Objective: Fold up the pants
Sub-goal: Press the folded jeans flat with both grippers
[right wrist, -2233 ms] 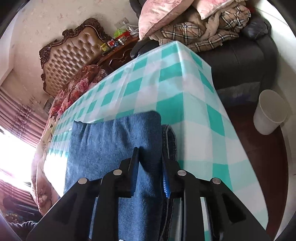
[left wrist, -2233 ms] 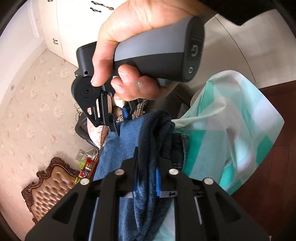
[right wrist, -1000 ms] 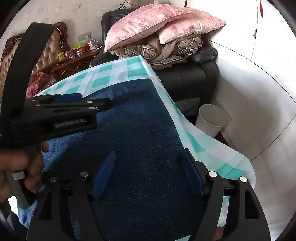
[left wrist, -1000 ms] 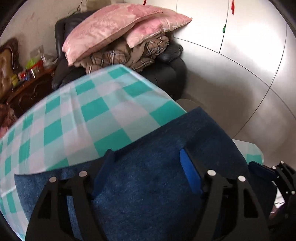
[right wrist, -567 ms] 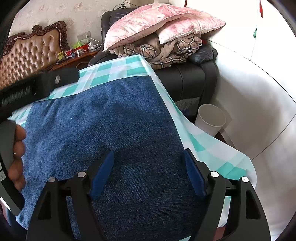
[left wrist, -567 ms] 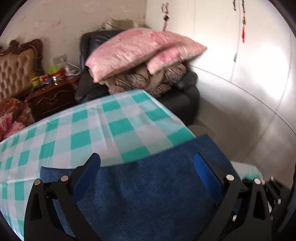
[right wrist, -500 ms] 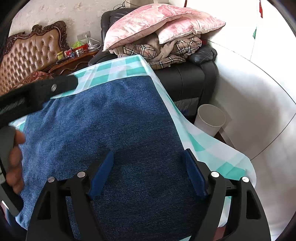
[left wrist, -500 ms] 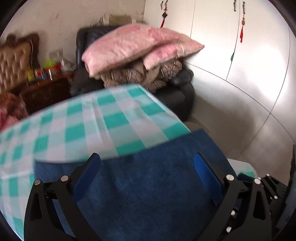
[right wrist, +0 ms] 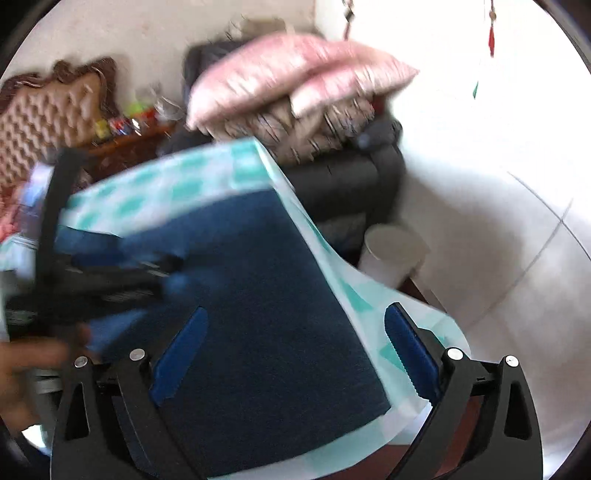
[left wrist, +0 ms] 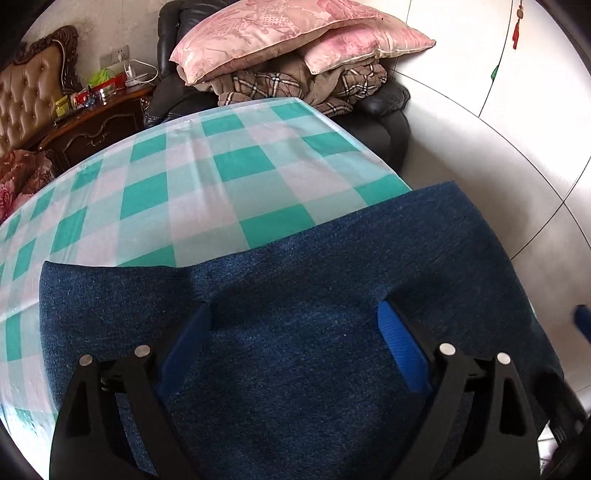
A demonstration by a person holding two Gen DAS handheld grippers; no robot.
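Note:
Dark blue jeans point(left wrist: 314, 266) lie folded flat at the near right end of a table under a green-and-white checked cloth point(left wrist: 184, 192). My left gripper point(left wrist: 295, 308) stands wide over the denim with its blue pads point(left wrist: 402, 350) far apart. Its jaws are closing slightly; flat cloth lies between them, not pinched, and the tips rest on the fabric. In the blurred right wrist view my right gripper point(right wrist: 297, 312) hangs over the jeans point(right wrist: 258, 258) and their right edge. Its jaws are opening with nothing gripped. The left gripper's black body point(right wrist: 110, 280) and the hand point(right wrist: 29, 354) holding it show at the left.
Beyond the table stands a black armchair point(left wrist: 384, 122) piled with pink pillows point(left wrist: 280, 33) and plaid blankets point(left wrist: 295, 85). A white bin point(right wrist: 391, 254) sits on the floor by the table's right side. A wooden nightstand point(left wrist: 96, 122) and tufted headboard point(left wrist: 26, 99) are far left.
Both grippers have let go of the jeans and spread wide; the jeans now lie folded flat. The left gripper has dropped closer to the denim. The right view has lifted and blurred.

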